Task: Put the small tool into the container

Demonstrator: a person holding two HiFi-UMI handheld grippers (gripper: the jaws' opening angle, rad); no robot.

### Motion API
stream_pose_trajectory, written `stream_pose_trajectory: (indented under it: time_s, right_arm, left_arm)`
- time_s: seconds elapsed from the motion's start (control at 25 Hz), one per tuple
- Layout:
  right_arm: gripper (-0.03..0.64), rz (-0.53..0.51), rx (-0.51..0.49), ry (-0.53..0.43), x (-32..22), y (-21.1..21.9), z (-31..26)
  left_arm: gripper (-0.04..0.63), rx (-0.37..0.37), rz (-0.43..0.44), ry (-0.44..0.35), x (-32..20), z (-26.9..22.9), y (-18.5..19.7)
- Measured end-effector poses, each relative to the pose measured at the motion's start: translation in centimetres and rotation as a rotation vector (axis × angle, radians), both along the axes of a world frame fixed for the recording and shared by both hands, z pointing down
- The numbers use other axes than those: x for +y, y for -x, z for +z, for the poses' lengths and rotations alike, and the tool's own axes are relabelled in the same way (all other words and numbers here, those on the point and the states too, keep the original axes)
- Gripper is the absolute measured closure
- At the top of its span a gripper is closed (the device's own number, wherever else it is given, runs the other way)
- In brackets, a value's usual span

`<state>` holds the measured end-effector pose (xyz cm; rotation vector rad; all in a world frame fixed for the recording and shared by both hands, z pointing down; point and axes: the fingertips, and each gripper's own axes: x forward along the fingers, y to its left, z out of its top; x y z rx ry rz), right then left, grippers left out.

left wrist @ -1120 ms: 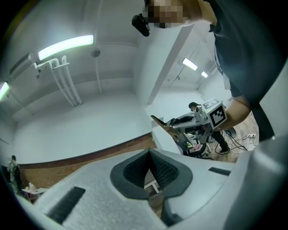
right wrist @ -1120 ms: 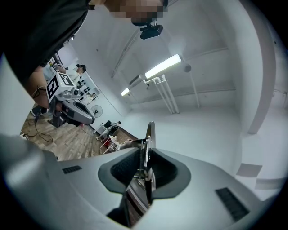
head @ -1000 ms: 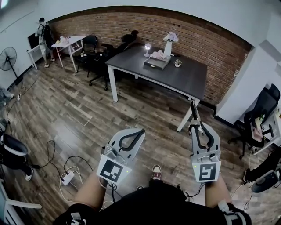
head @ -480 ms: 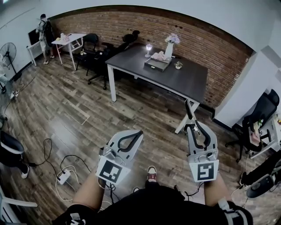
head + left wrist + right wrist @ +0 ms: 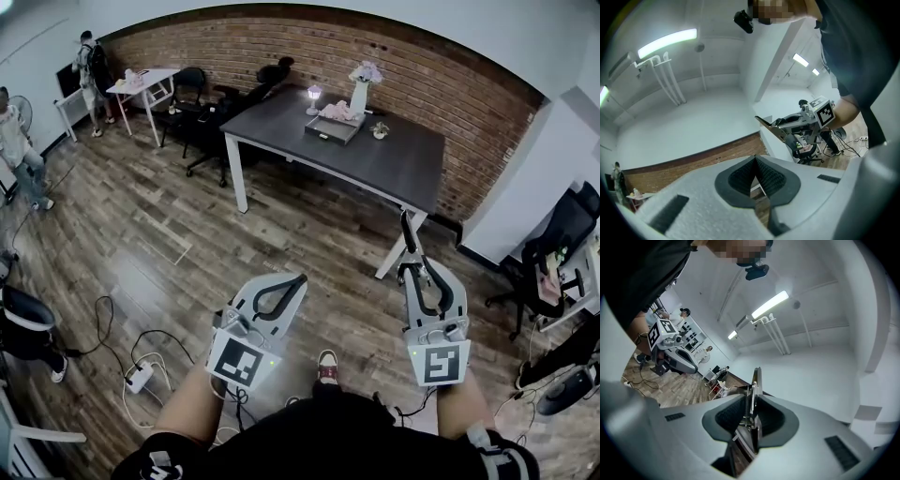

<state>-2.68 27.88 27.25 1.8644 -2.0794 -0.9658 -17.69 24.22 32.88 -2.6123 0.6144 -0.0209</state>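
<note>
At the far left a person (image 5: 17, 141) had stepped into view over the last second — nothing to do with my job. My left gripper (image 5: 302, 278) was held low over the floor (image 5: 141, 234), its fingers pressed together on nothing. Ahead stood the desk (image 5: 394, 169) with a grey tray (image 5: 333, 131) on it, which I took for the container. It sat much where it had a second before, well apart from me, so I had gained little ground. My right gripper (image 5: 413, 270) had its fingers pinching the tool (image 5: 409, 239) — a thin metal piece poking out past the tips, towards the desk. The grip looked sound, but the whole carry to the tray was yet to do.
</note>
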Motion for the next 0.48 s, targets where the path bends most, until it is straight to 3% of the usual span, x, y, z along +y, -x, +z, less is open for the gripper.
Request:
stream_pose_trajectory:
  time_s: [0.48]
  right_arm:
    - [0.534,0.022,-0.024,-0.018,-5.3,-5.9,0.0]
  left_arm:
    - [0.586,-0.043,0.000,-0.027,-5.1,-0.5,-4.9]
